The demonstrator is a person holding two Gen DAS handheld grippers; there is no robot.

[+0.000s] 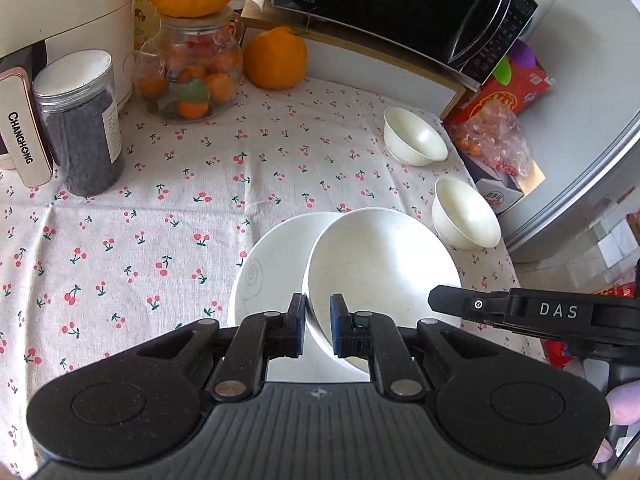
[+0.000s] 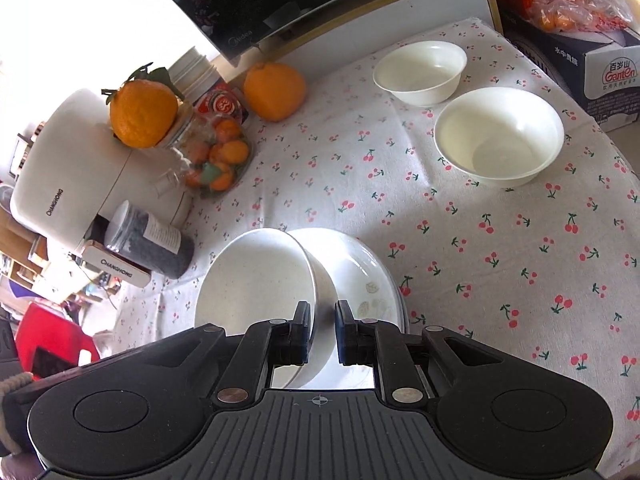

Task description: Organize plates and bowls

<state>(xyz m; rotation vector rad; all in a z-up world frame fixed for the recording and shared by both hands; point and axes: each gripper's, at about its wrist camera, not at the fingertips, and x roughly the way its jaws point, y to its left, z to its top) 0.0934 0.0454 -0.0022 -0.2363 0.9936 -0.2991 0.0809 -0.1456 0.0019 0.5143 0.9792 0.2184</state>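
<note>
My left gripper (image 1: 318, 312) is shut on the rim of a large white bowl (image 1: 380, 264), tilted above a white plate (image 1: 268, 272) on the cherry-print tablecloth. My right gripper (image 2: 322, 320) is shut on the rim of the same large white bowl (image 2: 256, 280), over a white plate (image 2: 360, 276); the right gripper's finger (image 1: 460, 302) shows at the right of the left wrist view. Two small white bowls (image 1: 414, 138) (image 1: 464, 214) stand upright beyond, also in the right wrist view (image 2: 420, 70) (image 2: 500, 136).
A jar of dark grains (image 1: 84, 124), a glass jar of small oranges (image 1: 192, 72), two large oranges (image 1: 276, 58), a Changhong appliance (image 1: 60, 8) and a microwave (image 1: 400, 4) line the back. Boxes and a bag (image 1: 496, 136) stand at the right table edge.
</note>
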